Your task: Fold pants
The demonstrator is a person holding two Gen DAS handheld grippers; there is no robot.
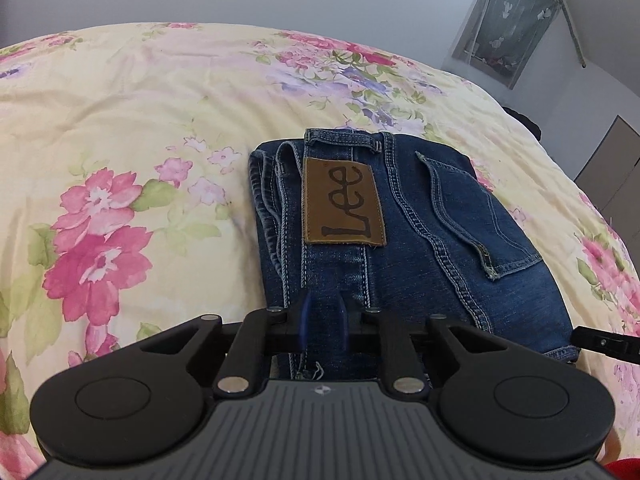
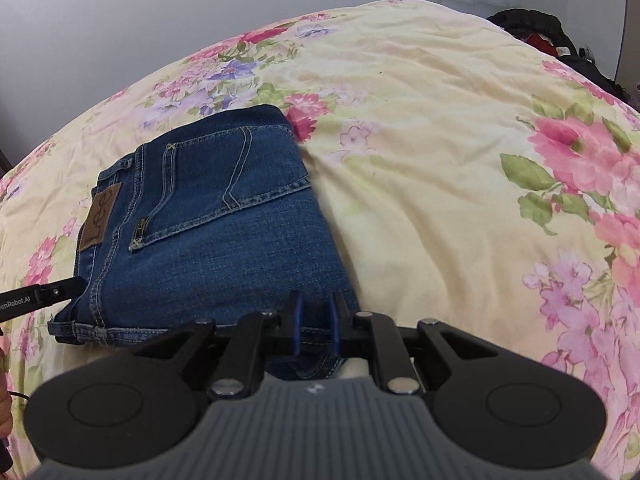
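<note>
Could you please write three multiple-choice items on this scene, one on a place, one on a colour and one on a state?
1. Where do the jeans lie?
A. on the floral bedspread
B. on a wooden chair
C. in a basket

2. What colour is the Lee patch at the waistband?
A. white
B. brown
C. red

3. In what state are the jeans?
A. spread out full length
B. hanging up
C. folded into a compact stack

Answers:
1. A, flowered bedding surrounds the denim on all sides.
2. B, the patch is tan-brown with dark lettering.
3. C, layered edges are stacked at one side, and only the seat with the back pocket shows on top.
</note>
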